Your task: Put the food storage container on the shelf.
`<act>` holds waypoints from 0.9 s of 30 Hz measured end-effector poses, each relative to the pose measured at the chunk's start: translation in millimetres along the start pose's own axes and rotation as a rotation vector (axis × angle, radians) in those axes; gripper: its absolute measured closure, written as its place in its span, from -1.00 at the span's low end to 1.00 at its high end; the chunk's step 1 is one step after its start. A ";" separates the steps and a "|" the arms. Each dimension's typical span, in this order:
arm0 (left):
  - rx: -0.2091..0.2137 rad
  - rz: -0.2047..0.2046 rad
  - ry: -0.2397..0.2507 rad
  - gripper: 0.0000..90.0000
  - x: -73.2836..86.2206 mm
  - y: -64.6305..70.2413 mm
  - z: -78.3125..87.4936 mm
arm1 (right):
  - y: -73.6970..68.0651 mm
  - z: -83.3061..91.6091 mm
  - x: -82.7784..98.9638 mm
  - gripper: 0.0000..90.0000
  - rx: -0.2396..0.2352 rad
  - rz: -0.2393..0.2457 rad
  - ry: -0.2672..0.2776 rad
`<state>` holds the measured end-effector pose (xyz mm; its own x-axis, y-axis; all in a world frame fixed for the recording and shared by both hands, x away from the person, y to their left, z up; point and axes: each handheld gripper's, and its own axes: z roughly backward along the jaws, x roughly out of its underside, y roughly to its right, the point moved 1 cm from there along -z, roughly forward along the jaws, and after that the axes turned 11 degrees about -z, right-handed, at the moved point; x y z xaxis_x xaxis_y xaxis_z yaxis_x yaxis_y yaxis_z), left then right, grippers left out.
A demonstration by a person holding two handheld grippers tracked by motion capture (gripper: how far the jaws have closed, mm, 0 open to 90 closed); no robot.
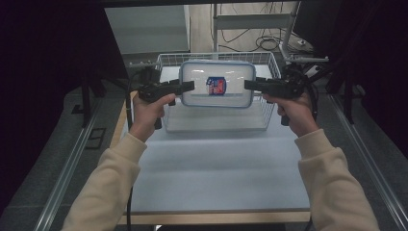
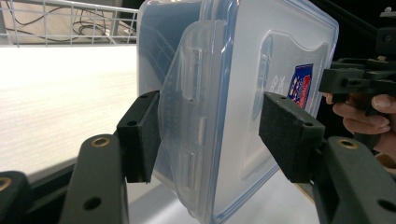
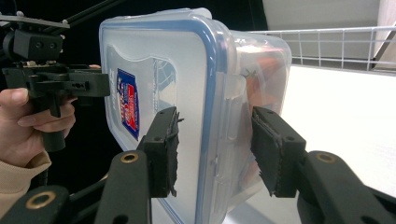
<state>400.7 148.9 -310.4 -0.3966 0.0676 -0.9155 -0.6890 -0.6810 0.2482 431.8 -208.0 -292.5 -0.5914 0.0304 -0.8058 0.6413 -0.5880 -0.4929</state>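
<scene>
A clear plastic container (image 1: 216, 84) with a blue-rimmed lid and a red and blue label hangs above a white wire basket (image 1: 166, 124), held at both short ends. My left gripper (image 1: 188, 87) is shut on its left end and my right gripper (image 1: 249, 84) on its right end. In the left gripper view the pads (image 2: 140, 135) clamp the container (image 2: 243, 70) over a side latch, with the left gripper (image 2: 215, 135) around it. In the right gripper view the right gripper (image 3: 219, 149) grips the container (image 3: 154, 60) across lid and base; something orange shows inside.
The basket stands at the far side of a pale table mat (image 1: 216, 168), which has a wooden front edge. Metal rails run along both sides of the table. A metal frame and cables (image 1: 269, 43) lie on the floor behind the basket.
</scene>
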 end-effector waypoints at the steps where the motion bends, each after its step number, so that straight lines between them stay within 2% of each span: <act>1: 0.003 0.003 -0.002 -0.10 -1.0 -2.1 -1.4 | 0.0 0.0 0.0 0.17 0.000 0.000 0.000; 7: -0.001 0.031 0.006 -0.11 -8.4 -13.3 -10.1 | 6.8 -7.7 -12.9 0.16 0.010 -0.010 -0.020; 8: 0.003 0.049 0.006 -0.11 -11.7 -18.5 -14.5 | 9.4 -11.3 -18.9 0.17 0.015 -0.020 -0.029; 12: 0.008 0.049 0.001 -0.11 -16.5 -25.3 -20.8 | 15.4 -15.8 -29.5 0.17 0.026 -0.026 -0.044; 21: 0.010 0.053 -0.047 -0.11 -18.5 -41.5 -35.8 | 34.1 -28.4 -38.5 0.16 0.024 -0.056 -0.075; 27: 0.014 0.078 -0.070 -0.11 -18.0 -48.4 -43.1 | 43.7 -35.1 -41.1 0.16 0.030 -0.085 -0.108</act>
<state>467.3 149.2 -319.6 -0.4904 0.0653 -0.8690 -0.6624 -0.6759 0.3231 501.2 -206.6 -292.4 -0.6936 -0.0052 -0.7204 0.5726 -0.6107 -0.5469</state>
